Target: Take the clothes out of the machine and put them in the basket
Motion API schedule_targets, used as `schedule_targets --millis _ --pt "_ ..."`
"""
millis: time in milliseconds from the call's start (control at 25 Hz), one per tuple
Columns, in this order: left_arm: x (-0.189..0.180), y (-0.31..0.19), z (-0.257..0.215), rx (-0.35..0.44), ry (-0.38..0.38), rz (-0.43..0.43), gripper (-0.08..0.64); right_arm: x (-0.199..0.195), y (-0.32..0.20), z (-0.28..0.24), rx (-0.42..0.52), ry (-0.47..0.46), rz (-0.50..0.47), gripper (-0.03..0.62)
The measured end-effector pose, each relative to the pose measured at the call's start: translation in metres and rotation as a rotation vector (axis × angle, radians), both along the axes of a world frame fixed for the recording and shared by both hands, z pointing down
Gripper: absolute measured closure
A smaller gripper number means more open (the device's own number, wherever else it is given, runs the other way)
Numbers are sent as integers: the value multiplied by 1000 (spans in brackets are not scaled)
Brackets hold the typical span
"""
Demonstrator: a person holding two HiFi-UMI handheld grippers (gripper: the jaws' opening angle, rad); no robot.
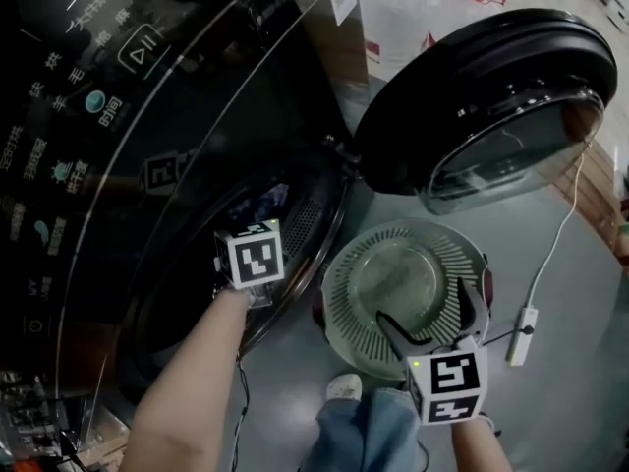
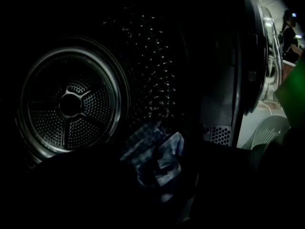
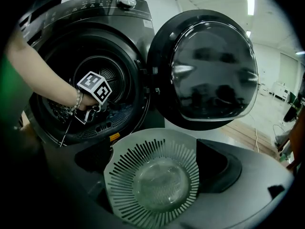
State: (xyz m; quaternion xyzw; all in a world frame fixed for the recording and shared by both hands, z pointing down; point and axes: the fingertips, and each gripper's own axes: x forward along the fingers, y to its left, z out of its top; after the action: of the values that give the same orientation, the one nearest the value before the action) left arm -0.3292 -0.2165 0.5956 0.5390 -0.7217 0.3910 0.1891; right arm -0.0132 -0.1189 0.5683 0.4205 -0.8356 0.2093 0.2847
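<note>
Crumpled blue checked cloth (image 2: 155, 154) in drum (image 2: 71, 104), pale slatted basket (image 1: 344, 303) on floor (image 1: 570, 264)

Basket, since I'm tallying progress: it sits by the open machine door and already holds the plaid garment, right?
No: the basket is empty, as the right gripper view shows. It does sit by the open door; the plaid garment lies in the drum.

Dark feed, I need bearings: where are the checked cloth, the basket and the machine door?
checked cloth (image 2: 155, 151): left gripper view, its crumpled middle.
basket (image 3: 125, 173): right gripper view, its slatted wall.
machine door (image 3: 209, 66): right gripper view, its glass.
</note>
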Motion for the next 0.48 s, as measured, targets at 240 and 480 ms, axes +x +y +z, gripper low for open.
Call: schedule_targets --millis 240,480 --pt "-6 -17 34 -136 -20 123 87 -3 -15 20 38 19 -28 29" --pt "-23 -20 68 -257 -31 137 116 -15 -27 37 53 7 -46 29"
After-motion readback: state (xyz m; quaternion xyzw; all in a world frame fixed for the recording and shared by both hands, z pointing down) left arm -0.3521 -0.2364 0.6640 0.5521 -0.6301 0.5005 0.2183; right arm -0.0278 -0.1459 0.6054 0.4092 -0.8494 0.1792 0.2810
